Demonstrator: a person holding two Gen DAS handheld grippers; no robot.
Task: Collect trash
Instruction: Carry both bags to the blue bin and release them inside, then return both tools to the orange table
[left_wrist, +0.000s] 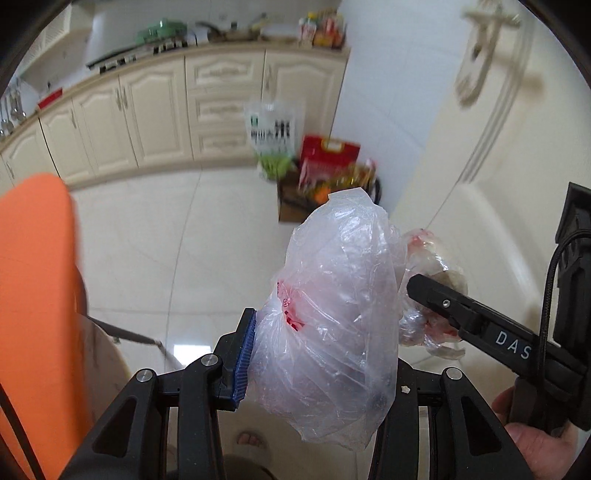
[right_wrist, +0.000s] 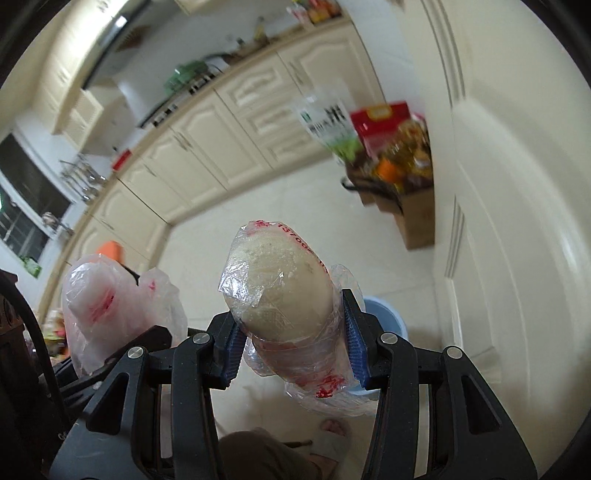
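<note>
My left gripper (left_wrist: 325, 332) is shut on a crumpled clear plastic bag (left_wrist: 340, 314) with red print. One blue pad (left_wrist: 245, 350) shows on its left; the bag hides the other. My right gripper (right_wrist: 291, 314) is shut on a pale bun wrapped in clear plastic (right_wrist: 280, 288), with both blue pads pressing its sides. In the left wrist view the right gripper (left_wrist: 424, 291) comes in from the right with the wrapped bun (left_wrist: 436, 266) just behind the bag. In the right wrist view the clear bag (right_wrist: 110, 306) hangs at the left. Both grippers point down over the tiled floor.
Cream cabinets (left_wrist: 155, 118) run along the far wall. A cardboard box of packets and bottles (left_wrist: 325, 184) stands on the floor by the cream door (left_wrist: 498, 147). An orange object (left_wrist: 33, 295) fills the left. A light blue bucket (right_wrist: 388, 317) sits below. The person's slippered foot (right_wrist: 334, 430) shows.
</note>
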